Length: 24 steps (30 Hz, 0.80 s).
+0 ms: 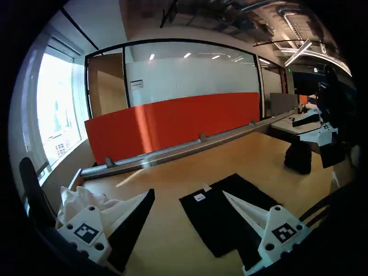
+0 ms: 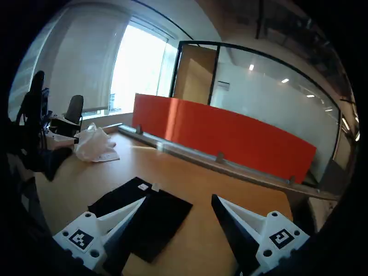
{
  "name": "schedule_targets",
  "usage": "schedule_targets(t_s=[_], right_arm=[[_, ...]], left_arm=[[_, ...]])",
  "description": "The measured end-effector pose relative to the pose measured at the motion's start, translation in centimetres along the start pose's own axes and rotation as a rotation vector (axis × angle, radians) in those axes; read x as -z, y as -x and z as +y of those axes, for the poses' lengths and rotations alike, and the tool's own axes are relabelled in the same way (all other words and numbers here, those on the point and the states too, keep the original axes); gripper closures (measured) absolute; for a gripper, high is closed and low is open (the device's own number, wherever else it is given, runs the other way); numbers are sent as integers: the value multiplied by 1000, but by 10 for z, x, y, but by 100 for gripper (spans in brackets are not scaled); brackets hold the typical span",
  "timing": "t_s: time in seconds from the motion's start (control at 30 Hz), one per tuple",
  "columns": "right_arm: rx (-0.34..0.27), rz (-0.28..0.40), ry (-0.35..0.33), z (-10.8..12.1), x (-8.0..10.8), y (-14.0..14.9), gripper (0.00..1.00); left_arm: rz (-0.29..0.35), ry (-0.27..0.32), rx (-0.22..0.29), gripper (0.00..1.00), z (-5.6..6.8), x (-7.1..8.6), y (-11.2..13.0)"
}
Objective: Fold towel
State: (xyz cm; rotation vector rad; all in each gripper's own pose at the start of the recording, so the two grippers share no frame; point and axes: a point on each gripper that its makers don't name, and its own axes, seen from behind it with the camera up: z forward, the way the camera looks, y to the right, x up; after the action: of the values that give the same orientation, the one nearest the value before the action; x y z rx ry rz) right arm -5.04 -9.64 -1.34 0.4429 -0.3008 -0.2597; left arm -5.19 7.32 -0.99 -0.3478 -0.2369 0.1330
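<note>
Black rectangular cloth towel [image 1: 216, 216] is lying flat on the tan wooden surface [image 1: 257, 156], just under both tools. The left tool [image 1: 187, 192] and the right tool [image 2: 180, 197] are hovering spread wide, gripping nothing. It is looking soft and limp (probably light), so pinching a near corner is seeming wisest. White fingers are hiding its near edge. Farther off, a crumpled white bag [image 2: 94, 142] is sitting.

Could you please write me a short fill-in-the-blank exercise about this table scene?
1. The towel lying on the table is ____ in colour.
2. The left gripper and the right gripper both hold their jaws ____.
3. The crumpled bag farther along the table is ____.

Missing words: black; open; white.
</note>
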Motion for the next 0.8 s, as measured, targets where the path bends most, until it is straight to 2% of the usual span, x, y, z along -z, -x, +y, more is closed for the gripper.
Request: schedule_targets(t_s=[0.47, 0.8], right_arm=[[29, -90, -43, -14, -24, 53, 0], [16, -168, -85, -29, -40, 102, 0]], left_arm=[[-85, 52, -30, 2, 22, -17, 58], [-167, 99, -55, 2, 39, -31, 107]])
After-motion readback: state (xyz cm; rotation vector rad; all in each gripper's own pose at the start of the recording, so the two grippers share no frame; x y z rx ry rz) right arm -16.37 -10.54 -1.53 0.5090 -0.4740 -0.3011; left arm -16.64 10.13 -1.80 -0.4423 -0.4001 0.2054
